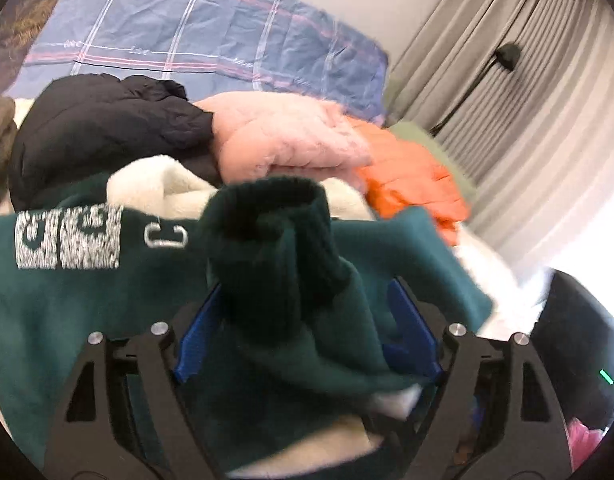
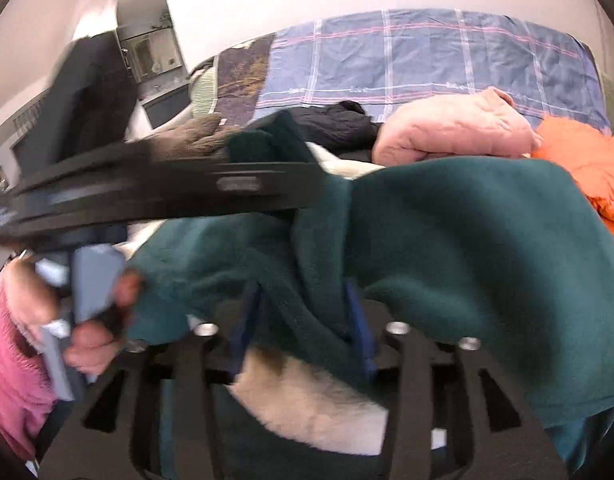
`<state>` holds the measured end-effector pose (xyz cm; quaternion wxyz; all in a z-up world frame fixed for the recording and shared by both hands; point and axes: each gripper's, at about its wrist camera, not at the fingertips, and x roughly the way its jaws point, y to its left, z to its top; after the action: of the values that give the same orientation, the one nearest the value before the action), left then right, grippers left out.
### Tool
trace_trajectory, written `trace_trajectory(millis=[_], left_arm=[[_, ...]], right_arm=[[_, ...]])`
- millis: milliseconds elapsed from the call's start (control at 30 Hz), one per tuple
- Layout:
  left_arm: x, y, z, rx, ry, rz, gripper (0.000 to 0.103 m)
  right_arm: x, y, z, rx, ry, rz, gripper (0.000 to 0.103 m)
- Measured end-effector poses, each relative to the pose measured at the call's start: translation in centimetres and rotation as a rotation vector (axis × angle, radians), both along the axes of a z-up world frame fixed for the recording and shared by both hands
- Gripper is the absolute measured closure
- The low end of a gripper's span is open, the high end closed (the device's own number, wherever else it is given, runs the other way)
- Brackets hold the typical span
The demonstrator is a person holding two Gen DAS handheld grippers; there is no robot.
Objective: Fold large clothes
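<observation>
A dark green sweatshirt [image 1: 67, 300] with white block lettering lies bunched on the bed. Its ribbed cuff [image 1: 267, 216] stands up in front of my left gripper [image 1: 307, 332]. The blue pads sit wide apart and the sleeve rests loosely between them. In the right wrist view the green fleece [image 2: 467, 240] drapes over my right gripper [image 2: 303, 328]. A fold hangs between its parted blue pads, above a cream lining [image 2: 307, 400]. The left gripper [image 2: 311, 188] crosses that view side-on, held by a hand [image 2: 95, 344].
Behind the sweatshirt lie a black jacket [image 1: 107, 128], a pink quilted one [image 1: 291, 136] and an orange one [image 1: 411, 176]. Blue plaid bedding [image 1: 187, 32] fills the back. Grey curtains [image 1: 507, 80] hang at the right. A pink sleeve [image 2: 11, 360] shows at the lower left.
</observation>
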<state>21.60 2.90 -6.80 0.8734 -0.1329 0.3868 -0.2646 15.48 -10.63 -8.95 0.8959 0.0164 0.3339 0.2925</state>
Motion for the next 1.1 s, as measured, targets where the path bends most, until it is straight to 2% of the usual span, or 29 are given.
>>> trace_trajectory(millis=[67, 100, 133, 200, 300, 333, 400, 467, 533, 600, 633, 700, 733, 800, 833, 867, 900, 933, 1000, 1067, 1100], left_arm=[[0.5, 0.0, -0.2, 0.023, -0.003, 0.028, 0.057], [0.7, 0.3, -0.3, 0.009, -0.002, 0.032, 0.073], [0.7, 1.0, -0.2, -0.037, 0.001, 0.035, 0.083], [0.1, 2.3, 0.9, -0.087, -0.044, 0.063, 0.084], [-2.7, 4.7, 4.8, -0.208, -0.16, 0.071, 0.085], [-4.0, 5.7, 6.6, -0.222, -0.224, 0.068, 0.086], [-6.1, 7.2, 8.9, -0.196, -0.324, 0.079, 0.086], [-7.7, 9.1, 9.6, -0.139, -0.377, 0.1, 0.085], [-7.6, 10.7, 7.6, -0.088, -0.323, 0.132, 0.085], [-6.7, 11.7, 3.1, -0.005, -0.19, 0.184, 0.084], [-6.3, 11.9, 1.2, 0.031, -0.142, 0.197, 0.082], [-5.7, 12.5, -3.1, 0.104, -0.031, 0.24, 0.076], [-5.9, 13.0, -3.8, 0.11, -0.021, 0.268, 0.068], [-6.7, 14.6, -3.1, 0.047, -0.026, 0.316, 0.063], [-7.0, 15.1, -2.0, 0.046, -0.046, 0.343, 0.063], [-7.5, 15.3, -0.8, 0.064, -0.079, 0.372, 0.065], [-8.4, 15.0, 1.4, 0.124, -0.154, 0.417, 0.065], [-8.9, 14.5, 2.6, 0.147, -0.199, 0.422, 0.065], [-10.0, 12.7, 4.8, 0.12, -0.272, 0.359, 0.065], [-9.3, 10.3, 6.0, 0.093, -0.285, 0.254, 0.056], [-8.8, 8.3, 5.9, 0.113, -0.284, 0.185, 0.045]], right_arm=[[-1.1, 0.0, 0.7, -0.028, -0.031, 0.016, 0.048], [-1.4, -0.3, 1.0, -0.023, -0.037, 0.019, 0.048], [-1.7, -0.8, 1.3, -0.007, -0.036, 0.021, 0.048], [-2.3, -2.5, 2.1, 0.033, -0.038, 0.008, 0.048], [-3.0, -6.2, 3.7, 0.076, -0.076, -0.066, 0.048], [-3.2, -7.6, 4.2, 0.101, -0.087, -0.098, 0.048], [-3.1, -10.7, 4.9, 0.155, -0.096, -0.168, 0.043], [-2.3, -13.2, 4.2, 0.141, -0.061, -0.244, 0.04], [-0.8, -14.0, 2.0, 0.066, 0.024, -0.301, 0.04], [1.0, -14.2, -1.6, -0.024, 0.152, -0.346, 0.04], [1.3, -14.3, -3.0, -0.026, 0.186, -0.351, 0.04], [1.0, -14.3, -3.1, -0.018, 0.164, -0.363, 0.04], [0.9, -14.2, -2.4, -0.024, 0.149, -0.362, 0.04], [0.5, -14.1, -0.7, -0.017, 0.103, -0.359, 0.04], [0.4, -13.8, 0.2, -0.014, 0.078, -0.35, 0.04], [0.5, -13.5, 1.1, -0.017, 0.05, -0.34, 0.04], [0.6, -13.1, 2.0, -0.019, 0.027, -0.333, 0.04], [0.7, -12.7, 2.7, -0.013, 0.007, -0.325, 0.04], [1.4, -11.3, 3.6, 0.022, -0.004, -0.301, 0.04], [2.6, -10.2, 3.2, 0.063, 0.02, -0.273, 0.04], [3.2, -9.3, 2.9, 0.069, 0.041, -0.269, 0.04]])
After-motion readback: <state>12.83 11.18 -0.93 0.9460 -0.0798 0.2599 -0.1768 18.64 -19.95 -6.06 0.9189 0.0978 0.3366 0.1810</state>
